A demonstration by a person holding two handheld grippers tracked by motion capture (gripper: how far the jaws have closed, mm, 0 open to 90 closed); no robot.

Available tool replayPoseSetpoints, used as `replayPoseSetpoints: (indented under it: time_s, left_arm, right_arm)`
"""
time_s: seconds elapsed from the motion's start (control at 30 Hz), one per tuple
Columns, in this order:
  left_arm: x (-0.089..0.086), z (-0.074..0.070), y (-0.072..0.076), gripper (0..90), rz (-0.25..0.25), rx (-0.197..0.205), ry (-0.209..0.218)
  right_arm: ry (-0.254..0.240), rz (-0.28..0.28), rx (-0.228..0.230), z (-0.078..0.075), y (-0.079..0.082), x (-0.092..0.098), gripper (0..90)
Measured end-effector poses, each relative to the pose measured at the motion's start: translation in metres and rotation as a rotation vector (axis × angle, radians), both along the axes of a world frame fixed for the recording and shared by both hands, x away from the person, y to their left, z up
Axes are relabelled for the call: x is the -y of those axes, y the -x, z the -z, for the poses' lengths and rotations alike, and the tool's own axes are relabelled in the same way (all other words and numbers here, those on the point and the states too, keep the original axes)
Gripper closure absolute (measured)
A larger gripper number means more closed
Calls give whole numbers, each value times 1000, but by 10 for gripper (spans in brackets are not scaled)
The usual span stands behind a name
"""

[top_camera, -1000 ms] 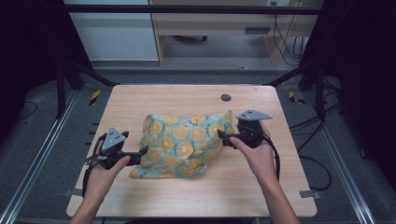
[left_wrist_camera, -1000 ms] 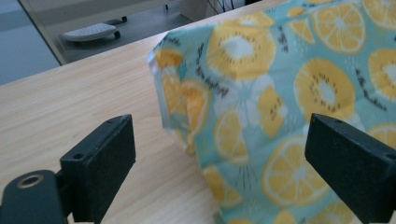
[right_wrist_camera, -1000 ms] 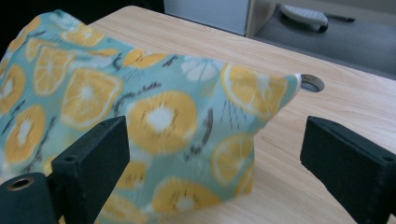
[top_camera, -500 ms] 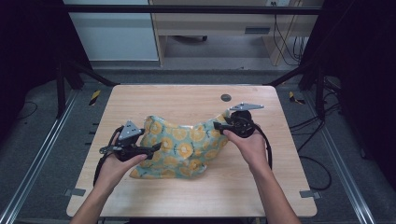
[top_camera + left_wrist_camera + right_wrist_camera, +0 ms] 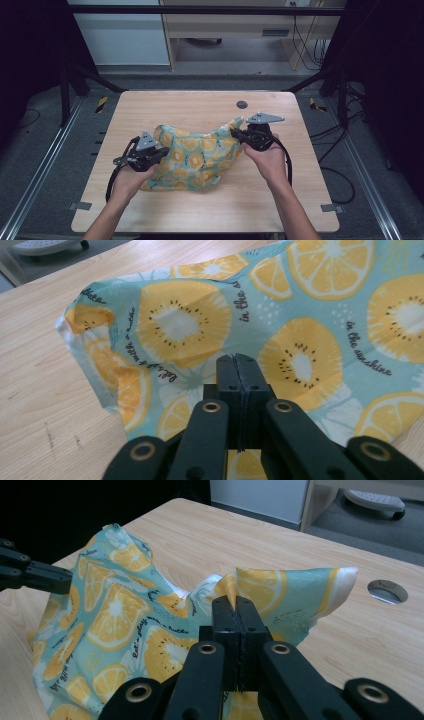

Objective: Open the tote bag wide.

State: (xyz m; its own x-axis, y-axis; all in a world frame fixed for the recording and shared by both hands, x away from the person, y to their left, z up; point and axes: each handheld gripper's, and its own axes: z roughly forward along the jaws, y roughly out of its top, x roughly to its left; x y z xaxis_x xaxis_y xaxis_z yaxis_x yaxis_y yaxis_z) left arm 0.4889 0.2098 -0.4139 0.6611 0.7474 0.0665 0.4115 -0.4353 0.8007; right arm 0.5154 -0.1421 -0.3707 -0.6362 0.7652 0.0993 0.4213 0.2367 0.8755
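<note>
From the high view I see my left gripper (image 5: 159, 151) at about eight o'clock on the surface (image 5: 200, 102), its fingers having just been closing and now pinched tight on the left edge of the cloth (image 5: 197, 157). In the left gripper view the two black fingers (image 5: 239, 375) stand pressed together with the fabric caught between them, and the cloth's corner (image 5: 80, 325) stands up off the wood toward ten o'clock.

The cloth, teal with yellow citrus slices and script lettering, lies bunched at the centre of the surface, sagging in the middle and raised at both ends where I grip it.

At about three o'clock of the cloth sits my right gripper (image 5: 239, 134), with its grey plate (image 5: 265, 118) on top. Its fingers have also just been closing and now clamp the cloth's upper right corner; in the right gripper view the fingers (image 5: 235, 615) meet on a fold of fabric, and the corner (image 5: 320, 587) stands lifted beyond them. A round hole (image 5: 242, 104) in the surface lies just past that gripper toward twelve o'clock, apart from the cloth.
</note>
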Motion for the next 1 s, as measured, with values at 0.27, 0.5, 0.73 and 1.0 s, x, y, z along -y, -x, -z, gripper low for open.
replayPoseSetpoints:
  time_s: [0.27,0.5,0.73,1.0]
  left_arm:
    - [-17,-6,15,539,-45,77,44]
    - [-28,5,11,234,-17,11,32]
    - [-33,24,11,215,-20,-45,43]
    - [-31,30,10,617,-28,-65,9]
  right_arm:
    - [12,-21,13,-3,4,-3,900]
    - [3,-24,11,-3,4,-5,899]
    - [-2,-35,7,-1,11,-6,899]
    - [-20,-42,12,2,22,-1,900]
